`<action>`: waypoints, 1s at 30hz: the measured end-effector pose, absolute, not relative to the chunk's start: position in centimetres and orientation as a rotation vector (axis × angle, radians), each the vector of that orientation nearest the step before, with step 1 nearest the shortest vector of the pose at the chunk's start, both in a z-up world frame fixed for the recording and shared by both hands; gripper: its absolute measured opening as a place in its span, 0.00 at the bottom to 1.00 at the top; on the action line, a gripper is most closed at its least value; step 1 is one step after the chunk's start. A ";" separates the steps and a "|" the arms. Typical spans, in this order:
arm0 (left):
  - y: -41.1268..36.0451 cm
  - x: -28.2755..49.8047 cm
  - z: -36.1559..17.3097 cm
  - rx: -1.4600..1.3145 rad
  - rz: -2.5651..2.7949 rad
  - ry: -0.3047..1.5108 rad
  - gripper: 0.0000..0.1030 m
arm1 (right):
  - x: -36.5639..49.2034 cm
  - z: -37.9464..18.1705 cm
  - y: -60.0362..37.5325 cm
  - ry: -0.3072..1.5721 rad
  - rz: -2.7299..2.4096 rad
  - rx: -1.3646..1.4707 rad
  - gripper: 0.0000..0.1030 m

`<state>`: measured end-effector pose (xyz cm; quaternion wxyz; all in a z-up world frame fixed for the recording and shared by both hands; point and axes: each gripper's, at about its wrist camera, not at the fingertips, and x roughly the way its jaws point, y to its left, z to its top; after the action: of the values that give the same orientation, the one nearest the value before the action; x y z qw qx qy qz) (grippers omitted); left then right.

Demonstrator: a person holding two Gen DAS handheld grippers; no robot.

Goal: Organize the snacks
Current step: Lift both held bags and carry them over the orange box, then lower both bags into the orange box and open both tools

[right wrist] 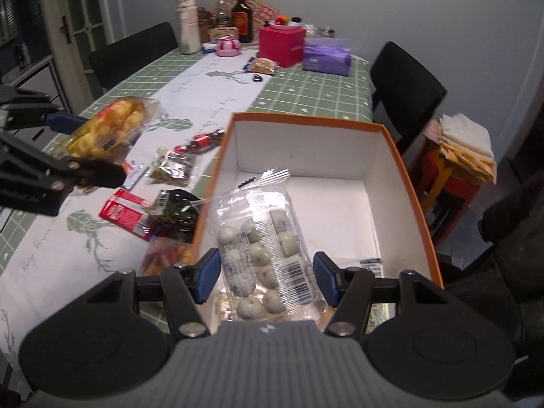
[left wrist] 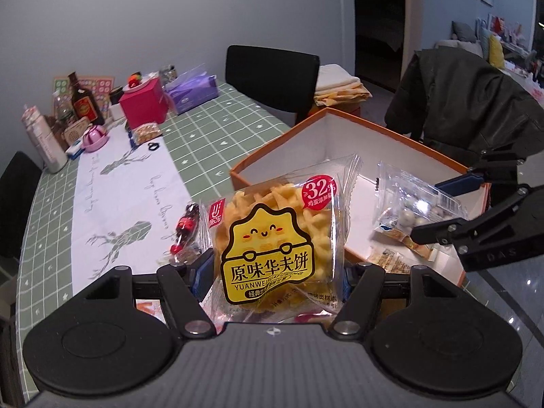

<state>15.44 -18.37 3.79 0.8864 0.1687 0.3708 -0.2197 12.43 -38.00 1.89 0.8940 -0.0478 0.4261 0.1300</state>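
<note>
The orange box (right wrist: 404,166) stands open on the table (right wrist: 306,91), with a few small flat packets (left wrist: 386,255) on its white floor. The left tool (left wrist: 277,272) clamps a waffle pack (left wrist: 272,234) beside the box's near wall. The right tool (right wrist: 267,273) grips a clear bag of pale balls (right wrist: 261,238) above the box.

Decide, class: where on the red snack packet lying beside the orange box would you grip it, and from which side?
Probably across the red snack packet's narrow width at its middle, coming from above. It lies flat on the table runner, long and slim, with a dark packet overlapping one end.
</note>
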 end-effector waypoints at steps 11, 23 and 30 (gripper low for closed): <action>-24.9 14.1 2.4 0.505 -0.546 0.710 0.74 | 13.5 0.6 -43.4 0.869 0.116 0.062 0.57; -29.6 13.8 -0.7 0.657 -0.597 0.687 0.74 | 14.3 -0.7 -45.2 0.840 0.059 0.153 0.57; -30.6 14.0 -2.0 0.684 -0.609 0.724 0.75 | 14.8 -1.8 -45.1 0.872 0.047 0.128 0.57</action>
<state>14.04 -30.61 -2.03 0.8343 0.3231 0.3420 -0.2873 14.79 -45.14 -1.84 0.9042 0.0618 0.4220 0.0226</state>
